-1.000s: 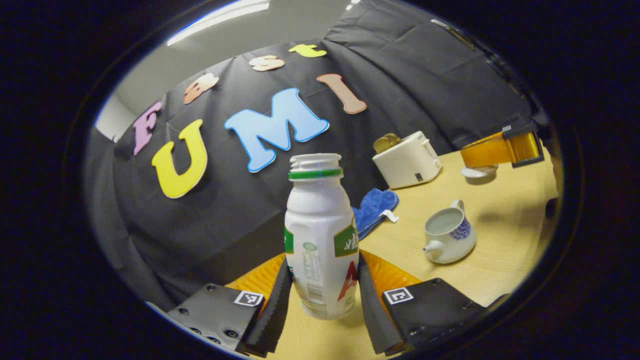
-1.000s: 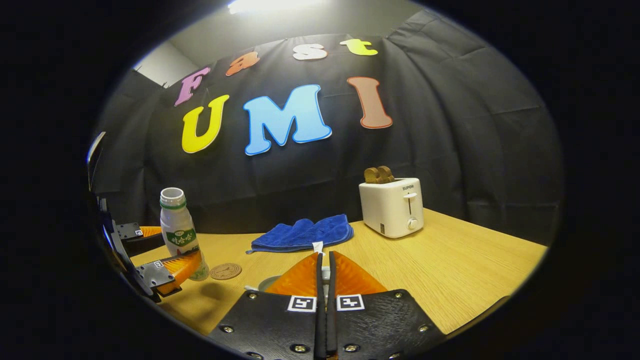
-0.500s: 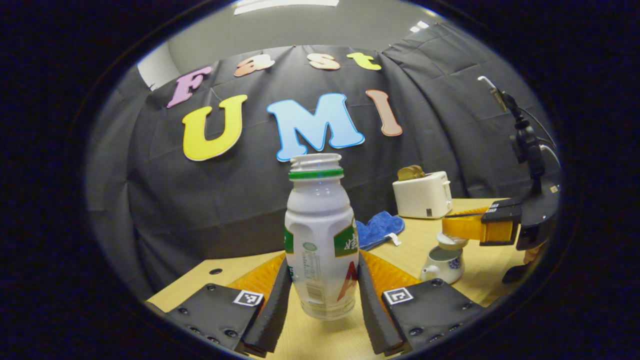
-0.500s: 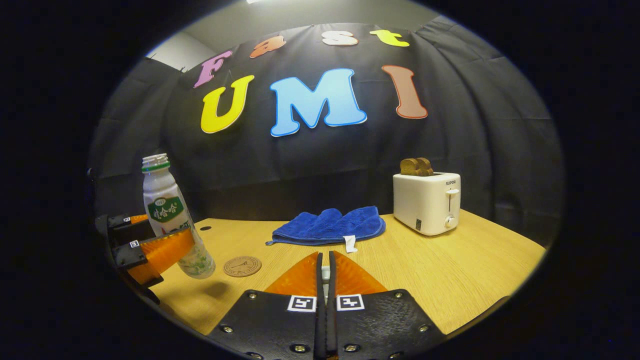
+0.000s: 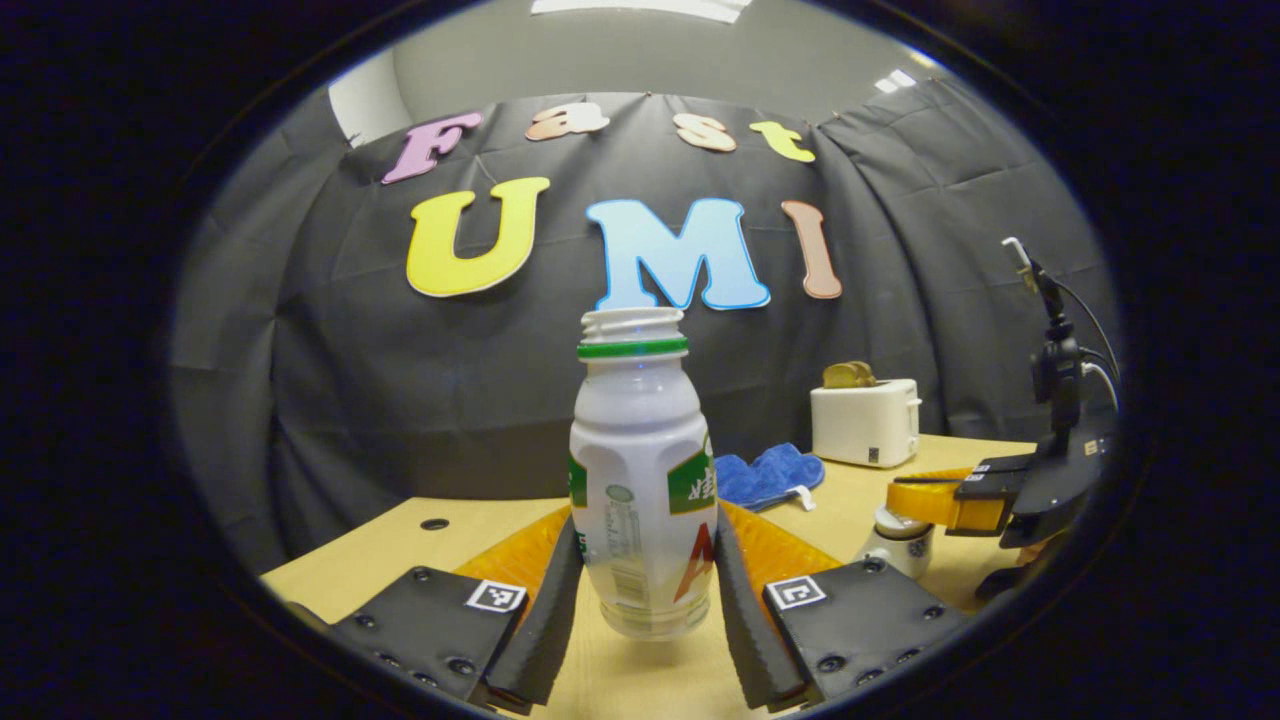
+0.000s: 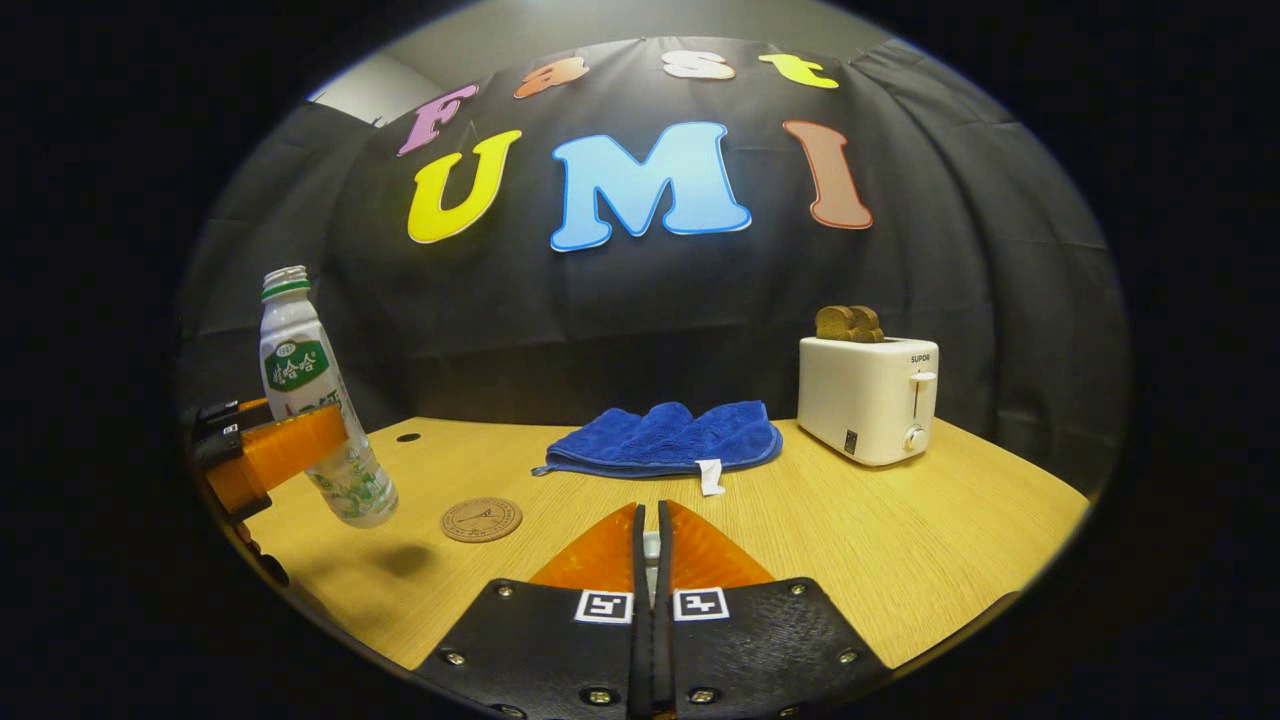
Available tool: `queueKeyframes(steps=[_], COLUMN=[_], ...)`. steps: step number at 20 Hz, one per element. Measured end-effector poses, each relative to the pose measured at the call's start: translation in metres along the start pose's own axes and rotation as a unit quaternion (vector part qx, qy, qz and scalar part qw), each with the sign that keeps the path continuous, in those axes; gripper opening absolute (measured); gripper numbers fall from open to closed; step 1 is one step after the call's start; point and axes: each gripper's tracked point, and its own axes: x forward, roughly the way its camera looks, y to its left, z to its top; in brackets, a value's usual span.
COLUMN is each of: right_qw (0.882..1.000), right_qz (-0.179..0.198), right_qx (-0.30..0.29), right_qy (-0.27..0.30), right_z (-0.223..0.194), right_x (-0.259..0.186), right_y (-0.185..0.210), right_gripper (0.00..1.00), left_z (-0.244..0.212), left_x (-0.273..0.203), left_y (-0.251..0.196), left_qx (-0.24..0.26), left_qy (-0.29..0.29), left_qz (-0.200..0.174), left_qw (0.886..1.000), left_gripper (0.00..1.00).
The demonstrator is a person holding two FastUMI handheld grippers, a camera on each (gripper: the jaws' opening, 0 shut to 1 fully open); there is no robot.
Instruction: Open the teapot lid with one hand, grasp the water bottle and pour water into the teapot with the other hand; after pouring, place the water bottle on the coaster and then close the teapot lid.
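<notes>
A white capless bottle [image 5: 632, 470] with a green neck ring stands upright between my left gripper's [image 5: 645, 530] fingers, which are shut on its lower body. In the right gripper view the bottle [image 6: 305, 400] hangs tilted above the table, left of the round brown coaster [image 6: 482, 520], held by the left gripper [image 6: 285, 452]. My right gripper [image 6: 650, 515] is shut on the small white lid knob [image 6: 651, 545]. In the left gripper view the right gripper [image 5: 915, 497] holds the lid [image 5: 898, 521] at the top of the white-and-blue teapot [image 5: 897, 548]; whether it is seated I cannot tell.
A blue cloth [image 6: 665, 440] lies at the back middle of the wooden table [image 6: 900, 540]. A white toaster [image 6: 868, 398] with bread slices stands at the back right. A small cable hole [image 6: 407, 437] sits at the back left.
The left gripper swung the bottle away from the teapot and upward, back toward upright. The right gripper brought the lid down onto the teapot's opening.
</notes>
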Motion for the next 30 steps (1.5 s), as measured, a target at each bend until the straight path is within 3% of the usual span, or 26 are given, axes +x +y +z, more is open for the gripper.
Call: queueKeyframes(steps=[9, 10, 13, 15, 17, 18, 20, 22, 23, 30], right_qw=[1.0, 1.0, 1.0, 1.0, 1.0, 1.0, 1.0, 0.999, 0.998, 0.996], right_qz=[0.002, 0.0, 0.001, 0.002, -0.001, -0.002, -0.014, -0.018, -0.021, -0.027], right_qx=[0.01, 0.01, 0.011, 0.015, 0.015, 0.012, 0.004, 0.004, 0.006, 0.023], right_qy=[0.02, 0.019, 0.019, 0.019, 0.009, -0.001, -0.026, -0.048, -0.056, -0.08], right_z=[-0.013, -0.014, -0.014, -0.014, -0.008, -0.003, 0.008, 0.017, 0.021, 0.034], right_x=[-0.001, -0.002, -0.003, -0.004, -0.008, -0.011, -0.016, -0.022, -0.024, -0.032], right_y=[0.0, 0.0, 0.0, 0.001, 0.001, 0.001, -0.005, -0.007, -0.01, -0.016], right_gripper=[0.01, 0.01, 0.04, 0.1, 0.31, 0.47, 0.62, 0.68, 0.67, 0.68], left_z=[-0.002, -0.001, 0.001, 0.001, 0.001, 0.002, 0.0, -0.002, -0.004, -0.027], left_x=[0.007, 0.008, 0.014, 0.017, 0.02, 0.023, 0.031, 0.04, 0.045, 0.087], left_y=[0.007, 0.007, 0.008, 0.008, 0.007, 0.007, 0.008, 0.009, 0.011, 0.013], left_qx=[-0.008, -0.008, -0.008, -0.002, 0.001, -0.001, -0.004, -0.005, -0.004, -0.037], left_qy=[0.004, 0.005, 0.004, 0.006, 0.007, 0.009, 0.012, 0.017, 0.02, 0.054], left_qz=[0.006, 0.007, 0.006, 0.005, 0.005, 0.003, 0.0, -0.002, -0.003, -0.019], left_qw=[1.0, 1.0, 1.0, 1.0, 1.0, 1.0, 1.0, 1.0, 1.0, 0.998], left_gripper=[0.77, 0.72, 0.77, 0.77, 0.77, 0.77, 0.77, 0.77, 0.72, 0.77])
